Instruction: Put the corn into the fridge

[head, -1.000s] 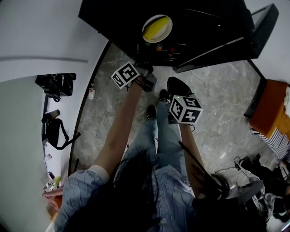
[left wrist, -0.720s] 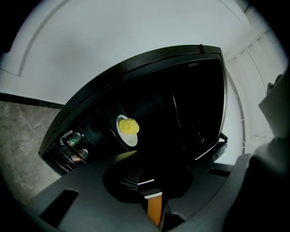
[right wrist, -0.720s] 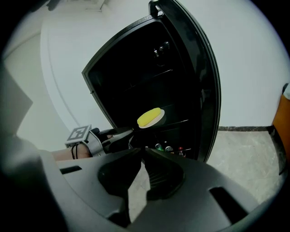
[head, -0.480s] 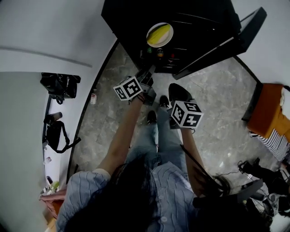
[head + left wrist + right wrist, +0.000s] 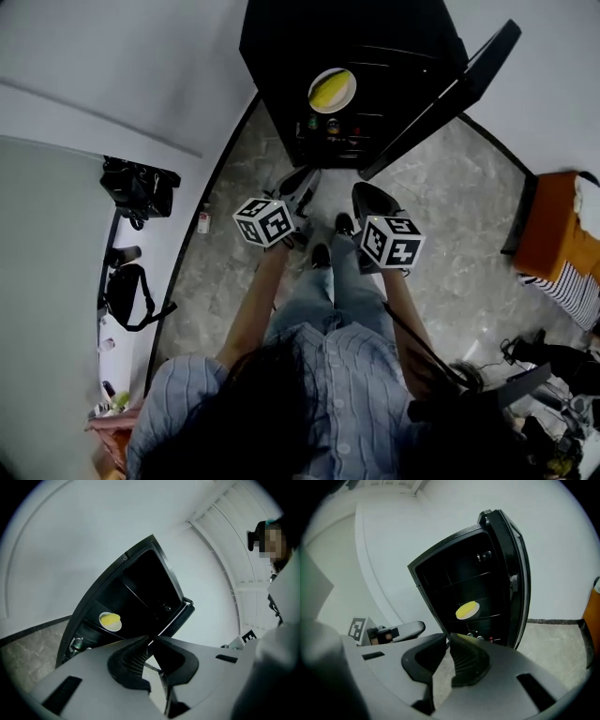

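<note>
The yellow corn (image 5: 330, 89) lies on a white plate (image 5: 345, 98) on a shelf inside the open black fridge (image 5: 281, 56). It also shows in the left gripper view as the corn (image 5: 109, 619) and in the right gripper view as the corn (image 5: 467, 610). My left gripper (image 5: 302, 184) hangs in front of the fridge, short of its shelves, jaws shut and empty (image 5: 151, 640). My right gripper (image 5: 367, 200) is beside it, a little to the right, also shut with nothing in it (image 5: 448, 636). Both point toward the fridge opening.
The fridge door (image 5: 455, 89) stands open to the right. Small bottles (image 5: 328, 124) sit on a lower shelf. Black bags (image 5: 139, 187) rest on the white counter at left. An orange piece of furniture (image 5: 558, 234) and cables (image 5: 525, 356) are at right. The floor is grey stone.
Both grippers have drawn back from the fridge and risen, empty. The left one has rolled and moved further than the right. The corn stays on its plate.
</note>
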`<state>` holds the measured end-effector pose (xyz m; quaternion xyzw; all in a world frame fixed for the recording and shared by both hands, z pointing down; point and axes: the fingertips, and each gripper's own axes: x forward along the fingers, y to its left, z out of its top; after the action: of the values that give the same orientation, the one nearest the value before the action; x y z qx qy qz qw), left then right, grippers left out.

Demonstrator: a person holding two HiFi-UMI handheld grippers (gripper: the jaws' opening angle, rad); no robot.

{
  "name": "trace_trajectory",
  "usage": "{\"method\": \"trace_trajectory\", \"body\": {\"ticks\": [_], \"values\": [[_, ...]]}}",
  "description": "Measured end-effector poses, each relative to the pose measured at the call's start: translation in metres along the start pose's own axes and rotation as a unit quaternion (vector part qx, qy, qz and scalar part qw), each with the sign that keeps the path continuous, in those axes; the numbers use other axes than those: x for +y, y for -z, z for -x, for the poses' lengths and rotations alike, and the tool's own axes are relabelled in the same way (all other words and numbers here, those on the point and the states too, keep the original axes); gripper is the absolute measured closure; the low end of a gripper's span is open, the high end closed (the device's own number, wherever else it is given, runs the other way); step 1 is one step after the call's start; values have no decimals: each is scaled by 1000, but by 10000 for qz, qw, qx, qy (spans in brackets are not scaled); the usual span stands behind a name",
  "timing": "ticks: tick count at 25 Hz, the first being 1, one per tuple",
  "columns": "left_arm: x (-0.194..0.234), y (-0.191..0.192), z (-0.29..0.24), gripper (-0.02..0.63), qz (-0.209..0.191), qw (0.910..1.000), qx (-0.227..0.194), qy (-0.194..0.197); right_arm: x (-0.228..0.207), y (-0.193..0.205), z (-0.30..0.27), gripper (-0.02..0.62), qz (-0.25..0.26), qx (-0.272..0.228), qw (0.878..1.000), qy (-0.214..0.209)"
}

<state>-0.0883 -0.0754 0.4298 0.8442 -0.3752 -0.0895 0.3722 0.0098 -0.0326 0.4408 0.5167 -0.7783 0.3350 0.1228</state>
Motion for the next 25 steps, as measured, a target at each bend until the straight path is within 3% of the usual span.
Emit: {"method": "trace_trajectory", "body": {"ticks": [13, 18, 25], "values": [[-65, 24, 62, 568, -695, 9956, 575, 273, 33, 3, 47, 558, 222, -31, 9997, -68], [-80, 35, 73, 568, -646, 9955, 599, 337, 34, 11, 61, 558, 224, 38, 9997, -41], [-94, 36, 86, 568, -870, 9937, 619, 341, 42, 15, 70, 558, 333, 136, 9992, -148]]}}
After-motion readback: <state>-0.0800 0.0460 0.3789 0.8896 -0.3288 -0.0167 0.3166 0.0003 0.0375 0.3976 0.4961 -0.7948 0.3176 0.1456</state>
